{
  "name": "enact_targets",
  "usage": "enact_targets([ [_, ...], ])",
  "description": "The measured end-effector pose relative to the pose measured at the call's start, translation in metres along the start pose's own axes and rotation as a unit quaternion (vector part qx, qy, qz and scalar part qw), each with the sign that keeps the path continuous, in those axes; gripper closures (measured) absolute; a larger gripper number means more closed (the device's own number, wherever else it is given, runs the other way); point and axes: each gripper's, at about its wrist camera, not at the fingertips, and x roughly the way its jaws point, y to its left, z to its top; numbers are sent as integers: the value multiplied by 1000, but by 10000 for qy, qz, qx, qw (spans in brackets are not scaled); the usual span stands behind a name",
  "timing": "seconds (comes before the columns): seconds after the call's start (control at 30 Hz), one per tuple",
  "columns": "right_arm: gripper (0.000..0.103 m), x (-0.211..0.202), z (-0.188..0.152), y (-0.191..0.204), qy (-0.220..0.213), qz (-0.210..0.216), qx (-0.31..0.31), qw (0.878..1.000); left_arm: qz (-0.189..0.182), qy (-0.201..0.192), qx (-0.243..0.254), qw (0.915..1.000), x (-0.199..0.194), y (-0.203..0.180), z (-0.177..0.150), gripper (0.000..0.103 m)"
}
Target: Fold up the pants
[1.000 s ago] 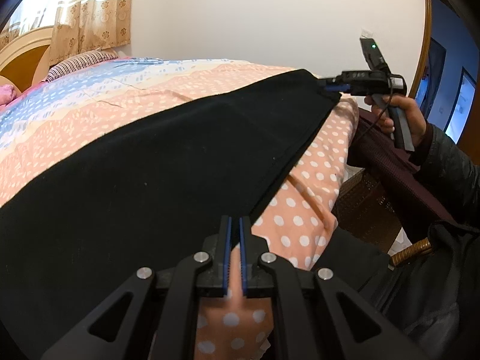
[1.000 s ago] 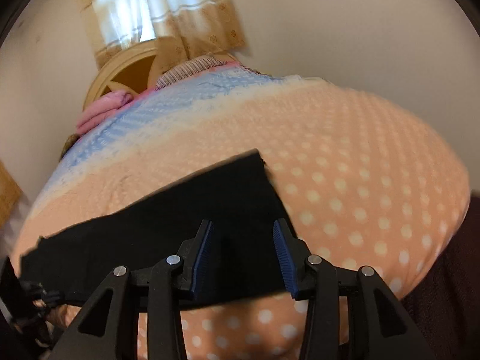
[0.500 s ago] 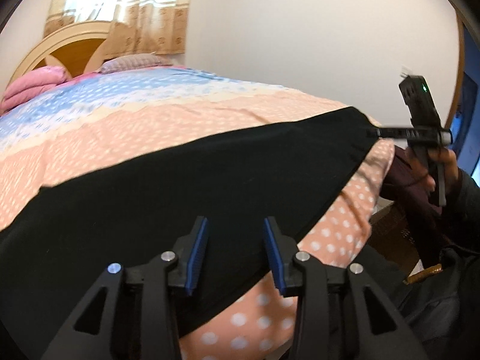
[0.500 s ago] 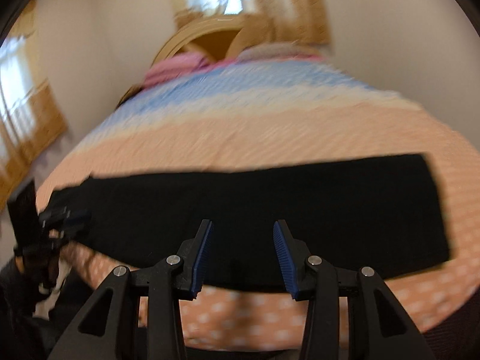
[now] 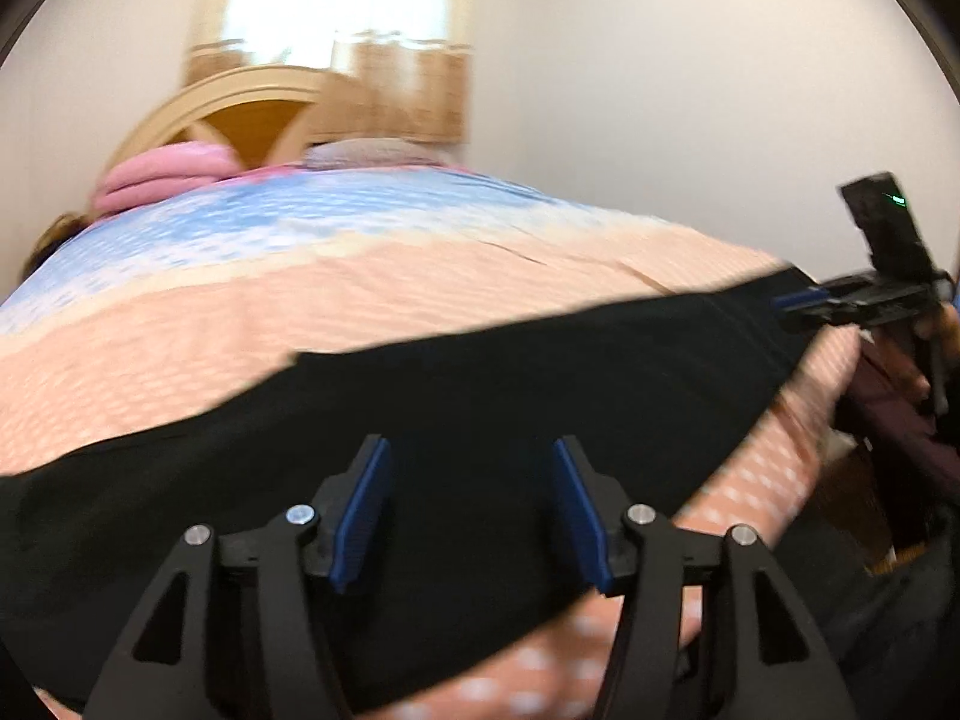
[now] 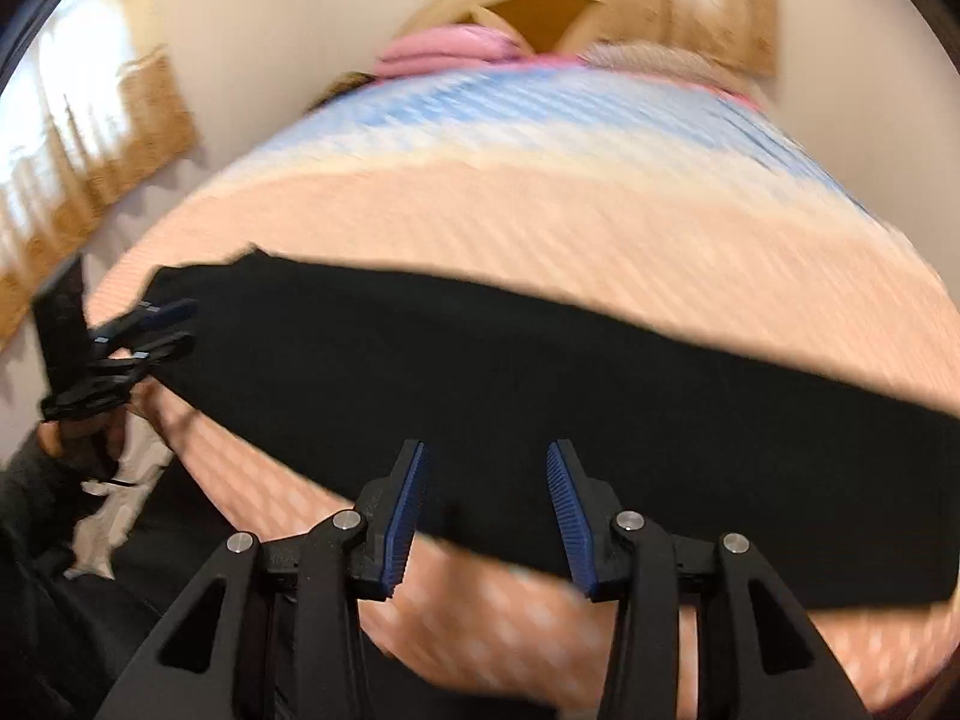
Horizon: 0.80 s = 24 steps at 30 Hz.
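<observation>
1. Left gripper: jaws stand apart, having just been opening. The blue pads clamp nothing; the black pants lie on the bed below and beyond the gap.
2. Right gripper: jaws stand apart at a moderate width, pads clamping nothing. The near edge of the pants shows between and beyond the fingers.
3. The pants form one long black strip lying flat across the quilt, spanning both views from side to side.
4. Left view only: the right gripper appears at the far right end of the strip, blue fingertips at the fabric's corner; blur hides whether they touch.
5. Right view only: the left gripper appears at the far left end, held by a hand in a dark sleeve.
6. Farther off: the quilt turns from peach with white dots to blue.
7. Farthest: pink bedding, a wooden headboard, a curtained window and a plain wall. Both views are motion-blurred.
</observation>
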Motion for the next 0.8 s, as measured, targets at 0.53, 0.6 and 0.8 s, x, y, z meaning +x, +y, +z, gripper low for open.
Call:
enact_targets([
  [0.53,59,161,150,117,471,1709,494,9829,-163,347,106,9992,13,-9,-36,26],
  [0.6,59,182,154,118,748,1920,782,9754,-282,320,-31,9991,8,-5,-34,26],
  [0.8,59,230,161,123,1480,2370,1436,9494,15,-304,-230,9993,-21,17,-19,24],
])
